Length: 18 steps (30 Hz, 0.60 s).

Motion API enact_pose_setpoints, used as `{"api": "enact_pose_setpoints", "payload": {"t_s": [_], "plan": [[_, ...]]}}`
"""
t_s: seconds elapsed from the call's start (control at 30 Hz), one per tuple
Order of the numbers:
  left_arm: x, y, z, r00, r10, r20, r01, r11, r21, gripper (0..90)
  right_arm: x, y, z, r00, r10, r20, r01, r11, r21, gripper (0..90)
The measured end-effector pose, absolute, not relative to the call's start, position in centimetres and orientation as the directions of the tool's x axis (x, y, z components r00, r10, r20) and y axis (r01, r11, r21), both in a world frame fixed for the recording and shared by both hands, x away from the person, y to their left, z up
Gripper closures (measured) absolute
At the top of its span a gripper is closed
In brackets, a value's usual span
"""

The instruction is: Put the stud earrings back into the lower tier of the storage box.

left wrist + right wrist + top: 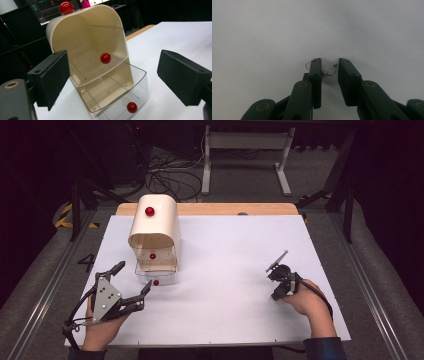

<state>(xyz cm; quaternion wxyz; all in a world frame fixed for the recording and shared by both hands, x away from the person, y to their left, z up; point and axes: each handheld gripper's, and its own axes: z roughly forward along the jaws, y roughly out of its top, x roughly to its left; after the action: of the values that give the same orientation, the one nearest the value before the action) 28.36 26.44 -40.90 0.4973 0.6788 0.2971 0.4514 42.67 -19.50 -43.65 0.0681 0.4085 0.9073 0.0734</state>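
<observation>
A cream cabinet (155, 227) with clear drawers stands at the table's left; a red ball (149, 211) sits on its top. Its lower drawer (141, 82) is pulled out part way and has a red knob (132, 107); the upper drawer's knob (105, 58) sits further back. My left gripper (132, 277) rests open in front of the drawers, jaws wide with nothing between them (113, 65). At the right, my right gripper (278, 292) points down at the table. A thin wire hook with a small bead (325, 73) lies between its close-set jaws (329, 61), one loop passing behind a fingertip (315, 66).
A white sheet (225, 250) covers the table, with a wooden strip (225, 209) along the far edge. Beyond it are floor cables (170, 175) and a white desk frame (245, 150). Open sheet lies between the two hands.
</observation>
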Motion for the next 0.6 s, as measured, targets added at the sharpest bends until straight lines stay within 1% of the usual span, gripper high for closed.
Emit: {"api": "enact_pose_setpoints", "payload": {"t_s": [0.2,0.33,0.6], "plan": [[28.32,26.49,-40.89,0.414,0.855,0.312,-0.044,-0.323,0.945,11.9,42.59,-19.09,-43.59,-0.668,0.740,-0.075,0.722,0.670,0.172,80.7],[28.29,26.56,-40.87,0.414,0.855,0.313,-0.044,-0.324,0.945,12.0,42.50,-18.80,-43.58,-0.670,0.737,-0.090,0.719,0.675,0.164,81.9],[28.32,26.60,-40.87,0.413,0.856,0.311,-0.045,-0.322,0.946,12.2,42.18,-19.48,-43.50,-0.668,0.739,-0.088,0.717,0.671,0.190,86.8]]}}
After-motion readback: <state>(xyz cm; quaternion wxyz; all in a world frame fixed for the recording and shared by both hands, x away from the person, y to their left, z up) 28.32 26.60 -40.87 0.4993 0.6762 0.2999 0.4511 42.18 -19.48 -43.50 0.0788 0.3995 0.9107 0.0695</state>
